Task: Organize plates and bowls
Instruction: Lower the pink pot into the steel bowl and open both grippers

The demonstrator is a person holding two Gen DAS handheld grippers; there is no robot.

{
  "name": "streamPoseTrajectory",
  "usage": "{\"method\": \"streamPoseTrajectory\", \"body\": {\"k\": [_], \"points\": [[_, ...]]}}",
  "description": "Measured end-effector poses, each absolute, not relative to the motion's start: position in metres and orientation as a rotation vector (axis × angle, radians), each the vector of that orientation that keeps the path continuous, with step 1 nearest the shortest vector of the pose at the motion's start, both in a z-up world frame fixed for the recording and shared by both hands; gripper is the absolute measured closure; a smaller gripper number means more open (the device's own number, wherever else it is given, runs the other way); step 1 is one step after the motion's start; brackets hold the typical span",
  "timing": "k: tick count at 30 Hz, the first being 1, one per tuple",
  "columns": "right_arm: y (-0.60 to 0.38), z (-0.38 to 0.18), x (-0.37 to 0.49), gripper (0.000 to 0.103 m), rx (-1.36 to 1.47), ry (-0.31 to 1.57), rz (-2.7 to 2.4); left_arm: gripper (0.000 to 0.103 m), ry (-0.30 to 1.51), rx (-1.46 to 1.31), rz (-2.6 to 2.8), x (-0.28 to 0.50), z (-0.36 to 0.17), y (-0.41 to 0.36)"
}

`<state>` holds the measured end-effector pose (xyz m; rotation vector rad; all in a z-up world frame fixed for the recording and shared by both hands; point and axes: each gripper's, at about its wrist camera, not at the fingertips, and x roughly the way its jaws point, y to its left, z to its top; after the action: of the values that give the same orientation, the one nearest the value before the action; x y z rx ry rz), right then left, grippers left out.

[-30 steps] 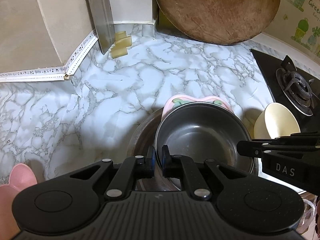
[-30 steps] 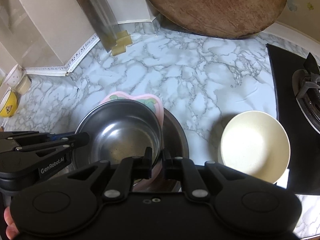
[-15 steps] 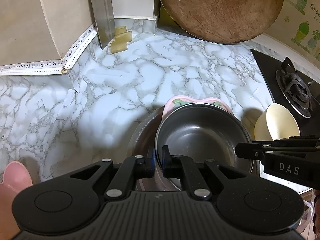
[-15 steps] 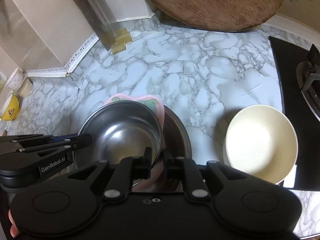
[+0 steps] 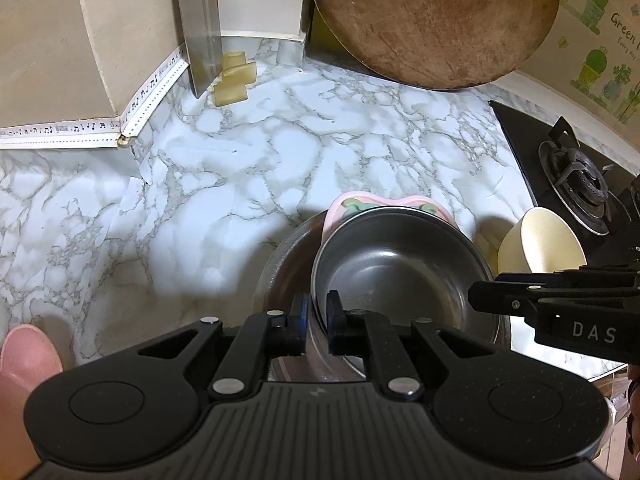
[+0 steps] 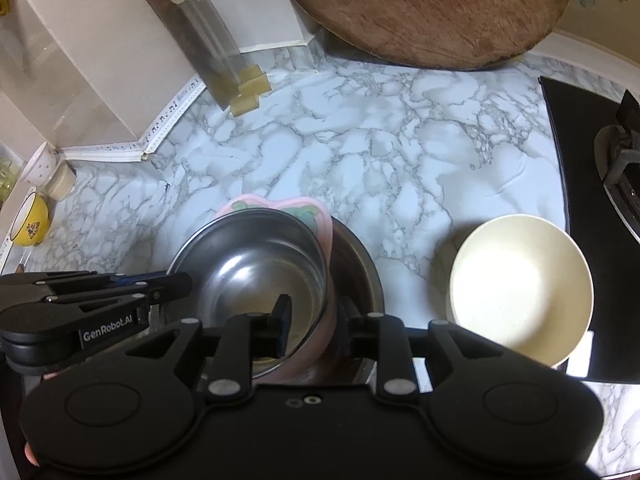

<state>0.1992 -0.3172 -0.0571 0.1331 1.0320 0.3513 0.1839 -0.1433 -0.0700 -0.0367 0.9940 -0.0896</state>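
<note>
A small steel bowl [image 6: 256,272] has been nested on a pink plate [image 6: 316,220] inside a larger steel bowl [image 6: 360,276] near the table's [image 5: 240,168] front edge; the right tool [image 6: 312,320] has just been opening off its rim, the left tool [image 5: 318,316] is seen nearly closed on it, and, judging by this, release is in hand and the cream bowl [image 6: 520,280] to the right would be fetched next.

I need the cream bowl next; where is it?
The cream bowl sits alone on the marble counter, right of the stacked steel bowl, beside the black stove.

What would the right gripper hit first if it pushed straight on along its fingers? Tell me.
Probably the stack's near rim: the right gripper, jaws just opened, straddles the small steel bowl and the pink plate under it. Depth is unclear.
</note>
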Motion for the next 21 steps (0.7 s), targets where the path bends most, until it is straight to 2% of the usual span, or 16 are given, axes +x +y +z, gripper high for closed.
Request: {"method": "streamPoseTrajectory", "body": {"k": [5, 10, 12, 14, 16, 19, 21], "points": [[-0.314, -0.052, 0.193, 0.069, 0.124, 1.014, 0.365, 0.093, 0.966, -0.038, -0.106, 0.174, -0.063, -0.140], [-0.307, -0.042, 0.181, 0.056, 0.093, 0.971, 0.378, 0.092, 0.927, -0.037, -0.146, 0.162, -0.054, -0.136], [-0.305, -0.039, 0.177, 0.051, 0.092, 0.960, 0.380, 0.082, 0.922, -0.049, -0.160, 0.159, -0.051, -0.134], [-0.303, -0.036, 0.174, 0.048, 0.105, 0.954, 0.382, 0.055, 0.902, -0.052, -0.170, 0.155, -0.048, -0.132], [-0.301, -0.033, 0.169, 0.042, 0.104, 0.938, 0.379, 0.040, 0.876, -0.050, -0.169, 0.150, -0.045, -0.131], [-0.297, -0.026, 0.161, 0.036, 0.098, 0.913, 0.375, 0.039, 0.858, -0.037, -0.181, 0.143, -0.040, -0.128], [-0.296, -0.023, 0.158, 0.027, 0.093, 0.902, 0.378, 0.038, 0.856, -0.039, -0.184, 0.141, -0.039, -0.125]]}}
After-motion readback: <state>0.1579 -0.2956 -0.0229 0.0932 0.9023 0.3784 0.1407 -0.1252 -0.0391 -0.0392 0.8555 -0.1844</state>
